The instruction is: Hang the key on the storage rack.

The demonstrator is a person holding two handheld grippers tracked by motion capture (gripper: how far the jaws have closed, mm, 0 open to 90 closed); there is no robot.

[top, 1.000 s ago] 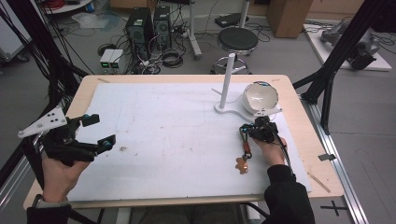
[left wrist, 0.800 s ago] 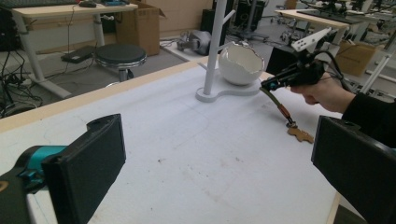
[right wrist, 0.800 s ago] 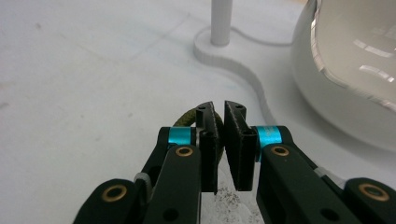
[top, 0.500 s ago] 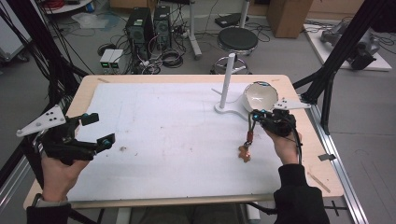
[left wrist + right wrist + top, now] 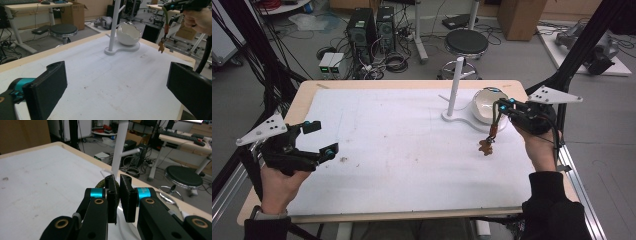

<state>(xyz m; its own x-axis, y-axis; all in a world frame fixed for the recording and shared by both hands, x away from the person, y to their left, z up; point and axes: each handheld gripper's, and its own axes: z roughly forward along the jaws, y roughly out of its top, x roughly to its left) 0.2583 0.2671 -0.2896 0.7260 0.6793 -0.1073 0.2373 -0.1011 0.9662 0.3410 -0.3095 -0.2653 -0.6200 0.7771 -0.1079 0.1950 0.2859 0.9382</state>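
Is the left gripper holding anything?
No: the left gripper has its black jaws wide apart, with bare white table cover between them.

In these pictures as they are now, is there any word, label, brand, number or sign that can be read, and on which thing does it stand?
No text can be read in any view.
White boxes on the floor: front marks too small to read.
Cardboard box: no print legible.
Left gripper, right gripper, bowl, stand: no lettering visible.
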